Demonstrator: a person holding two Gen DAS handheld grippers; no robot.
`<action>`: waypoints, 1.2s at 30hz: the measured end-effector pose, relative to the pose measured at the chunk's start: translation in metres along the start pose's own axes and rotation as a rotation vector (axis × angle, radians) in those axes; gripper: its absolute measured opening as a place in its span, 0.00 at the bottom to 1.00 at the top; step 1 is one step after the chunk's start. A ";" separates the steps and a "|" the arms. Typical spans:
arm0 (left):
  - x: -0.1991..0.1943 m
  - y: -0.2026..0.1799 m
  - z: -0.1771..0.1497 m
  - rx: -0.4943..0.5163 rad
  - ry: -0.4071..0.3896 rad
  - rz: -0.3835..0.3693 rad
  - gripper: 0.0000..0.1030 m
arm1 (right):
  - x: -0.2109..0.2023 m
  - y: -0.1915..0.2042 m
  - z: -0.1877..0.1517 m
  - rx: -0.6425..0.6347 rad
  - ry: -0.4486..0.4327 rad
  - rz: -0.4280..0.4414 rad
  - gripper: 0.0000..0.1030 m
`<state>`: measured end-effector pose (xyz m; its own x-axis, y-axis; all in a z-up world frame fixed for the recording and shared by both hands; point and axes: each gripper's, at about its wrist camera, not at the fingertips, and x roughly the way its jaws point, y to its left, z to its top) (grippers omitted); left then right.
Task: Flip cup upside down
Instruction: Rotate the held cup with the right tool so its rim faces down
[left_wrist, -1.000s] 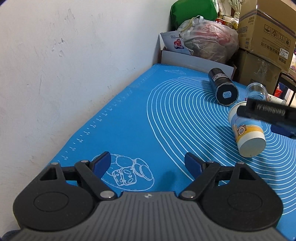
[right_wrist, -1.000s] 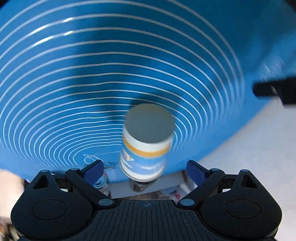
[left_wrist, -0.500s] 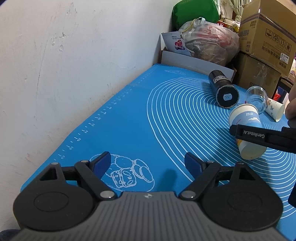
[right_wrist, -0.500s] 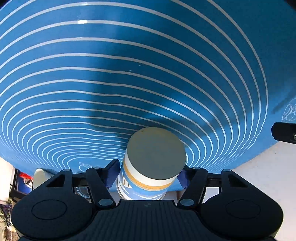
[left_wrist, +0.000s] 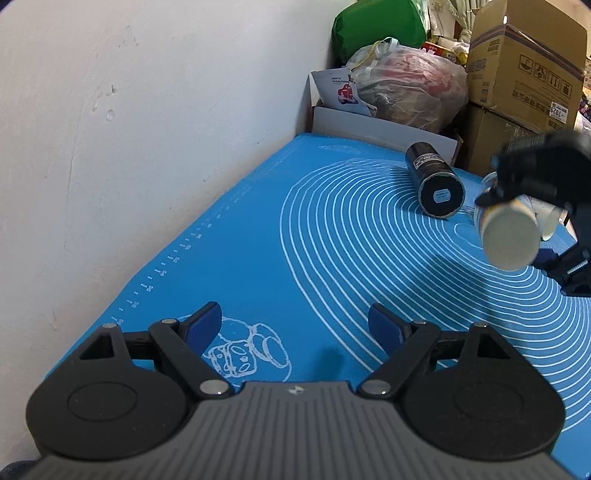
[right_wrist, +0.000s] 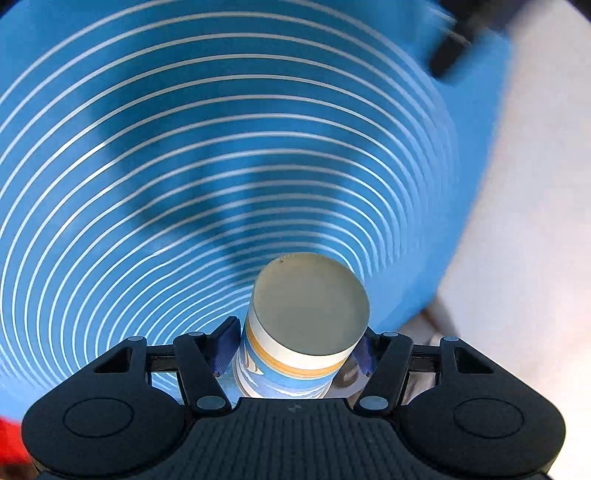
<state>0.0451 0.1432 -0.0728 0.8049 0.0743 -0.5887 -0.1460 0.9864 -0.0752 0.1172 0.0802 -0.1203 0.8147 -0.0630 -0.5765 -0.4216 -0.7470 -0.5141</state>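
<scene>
A paper cup (right_wrist: 306, 332) with blue, white and orange bands sits between my right gripper's fingers, its flat base toward the camera. My right gripper (right_wrist: 293, 354) is shut on it and holds it above the blue mat (right_wrist: 184, 147). In the left wrist view the same cup (left_wrist: 508, 236) hangs tilted above the mat at the right, base toward me, with the right gripper (left_wrist: 535, 206) blurred around it. My left gripper (left_wrist: 295, 326) is open and empty, low over the mat's near left corner.
A black cylinder can (left_wrist: 436, 181) lies on its side on the mat. Another paper cup (left_wrist: 550, 218) lies behind the held one. A white wall (left_wrist: 129, 129) runs along the left. Cardboard boxes (left_wrist: 524, 66) and a plastic bag (left_wrist: 410, 85) crowd the far end.
My right gripper closed on the cup, lifted it off the mat and is turning it, base now toward the left camera. The left gripper stayed still.
</scene>
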 end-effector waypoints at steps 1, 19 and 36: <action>-0.001 -0.002 0.001 0.004 -0.002 -0.001 0.84 | 0.000 -0.008 -0.001 0.068 -0.003 0.004 0.58; -0.021 -0.036 0.016 0.087 -0.035 -0.028 0.84 | -0.053 -0.007 -0.099 1.303 -0.045 -0.055 0.58; -0.026 -0.051 0.018 0.110 -0.034 -0.023 0.84 | -0.054 0.059 -0.115 2.142 0.079 -0.113 0.58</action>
<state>0.0422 0.0936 -0.0396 0.8265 0.0543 -0.5604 -0.0648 0.9979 0.0012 0.0942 -0.0370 -0.0462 0.8490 -0.1459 -0.5078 -0.0216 0.9507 -0.3093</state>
